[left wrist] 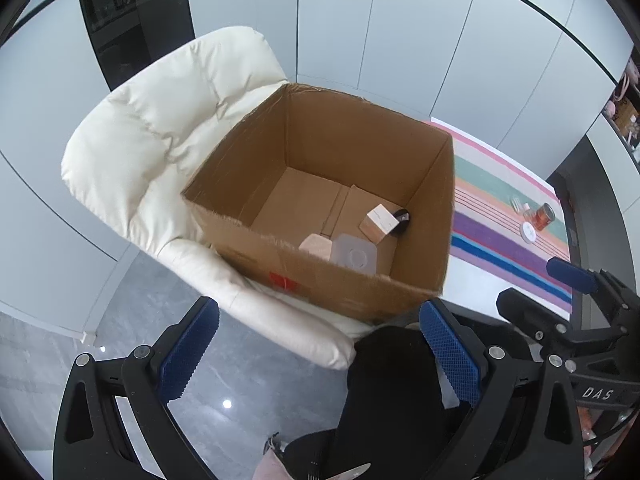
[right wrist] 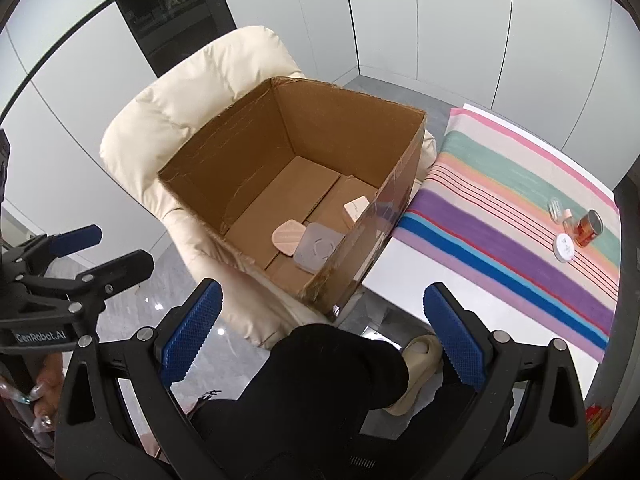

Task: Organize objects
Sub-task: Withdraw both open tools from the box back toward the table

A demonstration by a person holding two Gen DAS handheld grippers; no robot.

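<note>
Both grippers hang with their blue-padded jaws spread wide and nothing between them: the left gripper and the right gripper are side by side above the floor and a person's dark-clad leg. Ahead of both sets of fingers, just beyond the pads, an open cardboard box sits on a cream padded chair. Down in the box's near corner lie a pink flat case, a grey square lid overlapping it, and a small beige carton with a dark item beside it. Off to the right of the grippers, well apart from the box, a striped cloth covers a white table. At its far end stand an amber jar, a white round lid just in front of it, and a small clear piece next to them.
</note>
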